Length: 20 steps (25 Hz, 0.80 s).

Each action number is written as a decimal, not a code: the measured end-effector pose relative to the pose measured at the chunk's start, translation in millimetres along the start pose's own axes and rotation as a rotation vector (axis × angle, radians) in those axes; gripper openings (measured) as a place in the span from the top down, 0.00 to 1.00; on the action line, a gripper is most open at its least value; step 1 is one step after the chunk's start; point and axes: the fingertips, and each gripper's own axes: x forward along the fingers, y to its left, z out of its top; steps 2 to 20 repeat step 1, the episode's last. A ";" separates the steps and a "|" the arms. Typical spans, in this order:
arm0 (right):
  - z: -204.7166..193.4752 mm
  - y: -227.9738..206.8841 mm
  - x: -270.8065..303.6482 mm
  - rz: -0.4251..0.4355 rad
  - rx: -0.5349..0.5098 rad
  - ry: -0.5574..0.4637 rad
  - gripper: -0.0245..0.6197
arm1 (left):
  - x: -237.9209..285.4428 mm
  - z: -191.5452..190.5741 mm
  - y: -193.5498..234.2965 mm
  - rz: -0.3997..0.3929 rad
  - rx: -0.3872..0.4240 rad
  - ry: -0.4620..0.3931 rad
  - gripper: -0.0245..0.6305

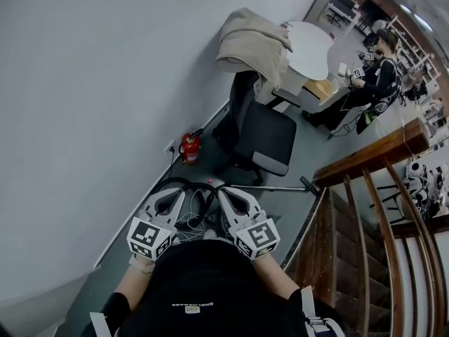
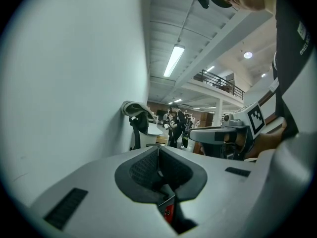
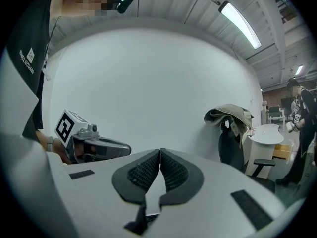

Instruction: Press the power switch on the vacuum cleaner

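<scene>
The vacuum cleaner (image 1: 205,196) lies on the grey floor right under my hands, mostly hidden by both grippers. Its black hose (image 1: 181,182) loops at the left. A small red spot (image 1: 208,183) shows on its body, and its thin wand (image 1: 275,187) runs off to the right. My left gripper (image 1: 175,194) and right gripper (image 1: 224,192) hang side by side just above it, both shut with nothing between the pads. In the left gripper view the left gripper (image 2: 158,150) is shut, with a bit of red (image 2: 168,212) below it. The right gripper (image 3: 160,153) is also shut in its own view.
A red fire extinguisher (image 1: 189,147) stands by the white wall (image 1: 91,83). A black office chair (image 1: 263,137) with a beige coat (image 1: 251,42) stands just beyond the vacuum, with a round white table (image 1: 310,48) behind it. Another person (image 1: 370,79) sits farther off. A wooden stair railing (image 1: 365,209) drops at the right.
</scene>
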 end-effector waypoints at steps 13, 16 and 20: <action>0.2 -1.5 0.0 0.000 0.002 0.000 0.92 | 1.2 -0.3 -0.3 0.001 -0.001 0.001 0.94; 0.2 -1.5 0.0 0.000 0.002 0.000 0.92 | 1.2 -0.3 -0.3 0.001 -0.001 0.001 0.94; 0.2 -1.5 0.0 0.000 0.002 0.000 0.92 | 1.2 -0.3 -0.3 0.001 -0.001 0.001 0.94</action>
